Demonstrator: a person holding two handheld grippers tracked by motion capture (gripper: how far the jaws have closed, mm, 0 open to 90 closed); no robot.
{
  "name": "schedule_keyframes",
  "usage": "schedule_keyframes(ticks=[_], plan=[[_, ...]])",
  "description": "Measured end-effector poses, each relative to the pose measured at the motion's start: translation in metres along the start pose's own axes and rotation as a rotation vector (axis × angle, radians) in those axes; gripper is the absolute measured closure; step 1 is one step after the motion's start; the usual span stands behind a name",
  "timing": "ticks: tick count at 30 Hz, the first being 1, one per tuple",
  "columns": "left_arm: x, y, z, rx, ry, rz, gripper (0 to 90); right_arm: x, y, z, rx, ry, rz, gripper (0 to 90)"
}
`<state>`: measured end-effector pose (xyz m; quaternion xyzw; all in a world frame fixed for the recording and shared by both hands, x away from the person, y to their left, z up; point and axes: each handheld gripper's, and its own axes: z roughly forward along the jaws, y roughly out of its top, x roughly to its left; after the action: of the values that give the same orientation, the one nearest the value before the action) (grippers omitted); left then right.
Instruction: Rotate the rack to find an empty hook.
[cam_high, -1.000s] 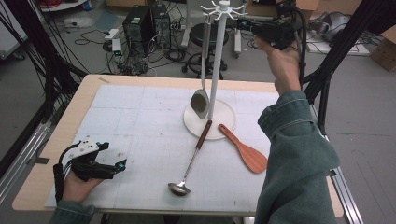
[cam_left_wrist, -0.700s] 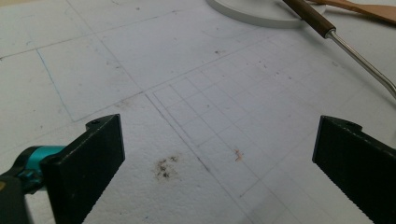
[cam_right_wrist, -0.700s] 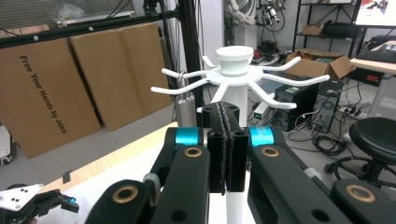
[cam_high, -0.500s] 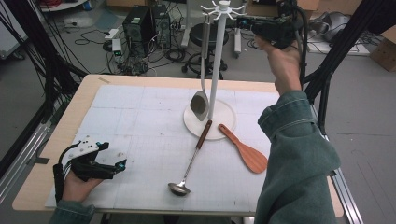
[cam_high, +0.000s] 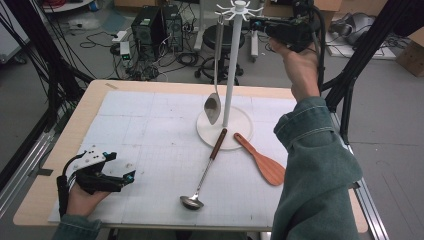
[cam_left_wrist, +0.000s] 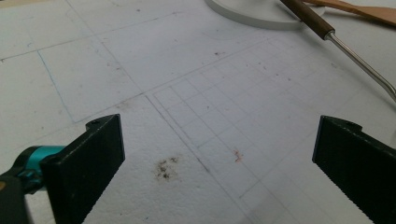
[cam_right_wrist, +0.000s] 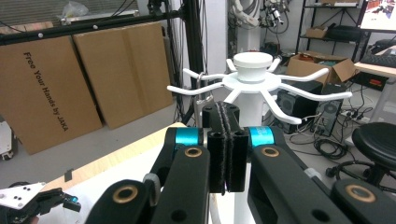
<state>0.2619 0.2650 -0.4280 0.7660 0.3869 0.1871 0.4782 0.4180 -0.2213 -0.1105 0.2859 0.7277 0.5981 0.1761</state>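
My right gripper (cam_high: 260, 22), jaws pressed together on nothing, is raised beside the white rack (cam_high: 234, 60) crown. Hanging steel spoon (cam_high: 213, 107): slim handle, shiny bowl low over the rack base, mid tabletop. Left gripper (cam_high: 125, 176) spread, near-left corner.

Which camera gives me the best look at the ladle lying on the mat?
The high view: it shows the whole ladle, its bowl toward the near table edge and its brown handle resting on the white stand base. The left gripper view catches just part of the handle and steel shaft.
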Motion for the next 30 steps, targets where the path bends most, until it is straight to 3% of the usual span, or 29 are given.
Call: schedule_keyframes(ticks=[16, 30], plan=[[0.000, 0.000, 0.000, 0.001, 0.001, 0.001, 2.8, 0.004, 0.002, 0.005, -0.001, 0.006, -0.003, 90.0], [0.000, 0.000, 0.000, 0.002, 0.000, 0.002, 2.9, 0.014, 0.003, 0.019, 0.002, 0.034, -0.014, 90.0]])
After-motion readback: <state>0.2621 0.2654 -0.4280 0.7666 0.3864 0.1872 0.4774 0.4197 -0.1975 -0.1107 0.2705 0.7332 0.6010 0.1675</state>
